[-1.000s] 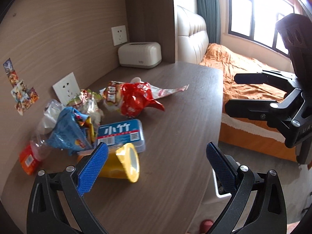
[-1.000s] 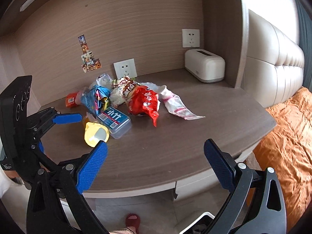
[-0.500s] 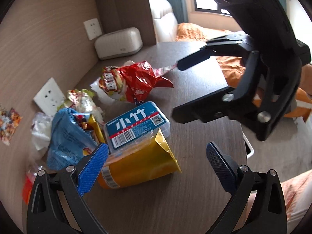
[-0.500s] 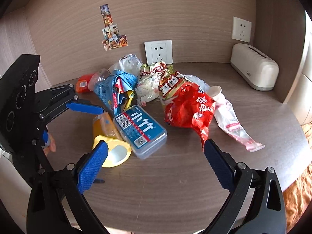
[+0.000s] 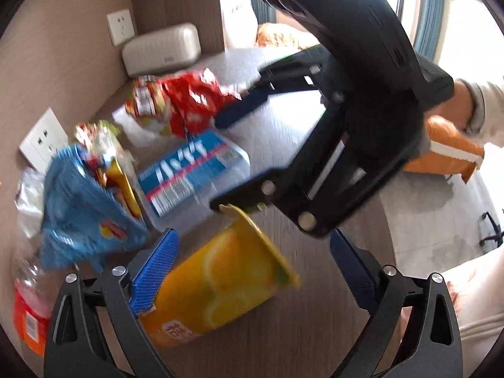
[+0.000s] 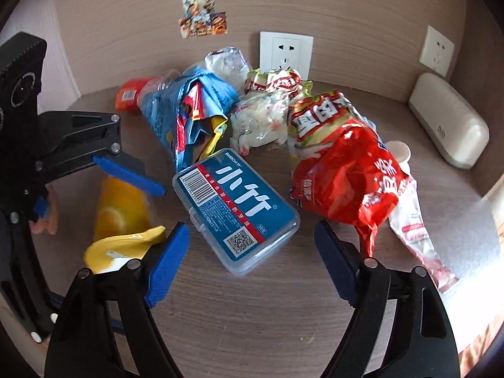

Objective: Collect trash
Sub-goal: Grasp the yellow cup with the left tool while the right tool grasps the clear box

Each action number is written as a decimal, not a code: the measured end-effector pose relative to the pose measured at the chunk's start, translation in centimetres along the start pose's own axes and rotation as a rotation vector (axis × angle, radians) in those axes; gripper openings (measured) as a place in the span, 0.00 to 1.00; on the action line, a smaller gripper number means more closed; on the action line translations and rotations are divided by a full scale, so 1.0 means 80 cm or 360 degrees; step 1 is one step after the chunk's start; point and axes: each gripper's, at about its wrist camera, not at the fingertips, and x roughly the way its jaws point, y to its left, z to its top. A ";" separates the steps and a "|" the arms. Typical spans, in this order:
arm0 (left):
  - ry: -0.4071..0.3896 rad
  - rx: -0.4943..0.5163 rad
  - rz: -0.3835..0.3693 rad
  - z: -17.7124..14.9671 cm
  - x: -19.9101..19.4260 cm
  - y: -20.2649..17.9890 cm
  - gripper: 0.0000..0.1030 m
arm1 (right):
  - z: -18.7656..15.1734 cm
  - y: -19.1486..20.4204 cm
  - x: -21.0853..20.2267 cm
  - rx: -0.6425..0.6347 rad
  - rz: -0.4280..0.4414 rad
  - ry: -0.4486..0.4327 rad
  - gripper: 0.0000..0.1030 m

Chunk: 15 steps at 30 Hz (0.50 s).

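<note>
A pile of trash lies on the wooden desk (image 6: 252, 330). A clear box with a blue label (image 6: 236, 208) lies flat, and its near end sits between the fingers of my right gripper (image 6: 250, 264). Those jaws are closing and the pads stand clear of the box. A yellow-orange cup (image 5: 220, 283) lies on its side between the fingers of my left gripper (image 5: 252, 271). These jaws are closing too, the left pad (image 5: 154, 271) close against the cup, with no firm grip showing. In the left wrist view the right gripper (image 5: 233, 157) straddles the blue box (image 5: 189, 173).
Behind the box lie a red snack bag (image 6: 343, 170), a blue snack bag (image 6: 189, 110), crumpled wrappers (image 6: 261, 119), a long white wrapper (image 6: 412, 230), a paper cup (image 6: 398, 152) and a bottle with an orange label (image 6: 129, 97). A white case (image 6: 447, 129) sits back right under wall sockets (image 6: 285, 50).
Both grippers have come down and in toward the pile. The right one now reaches around the blue box, the left one around the yellow cup. Both pairs of jaws have narrowed.
</note>
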 end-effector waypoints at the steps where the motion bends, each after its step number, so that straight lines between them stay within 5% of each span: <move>1: 0.0029 0.0006 0.0000 -0.005 0.004 -0.001 0.91 | 0.000 0.003 0.002 -0.0025 0.0005 0.0004 0.80; 6: 0.0040 -0.0025 -0.0033 -0.015 0.003 0.001 0.86 | 0.005 0.021 0.019 -0.0200 -0.0022 0.0010 0.86; 9: 0.0006 -0.0070 -0.0011 -0.017 -0.006 0.004 0.63 | 0.010 0.023 0.020 -0.0193 0.0030 -0.0001 0.68; 15: -0.0024 -0.0234 0.0034 -0.030 -0.021 0.005 0.57 | 0.007 0.012 0.007 -0.0012 0.0115 -0.0012 0.65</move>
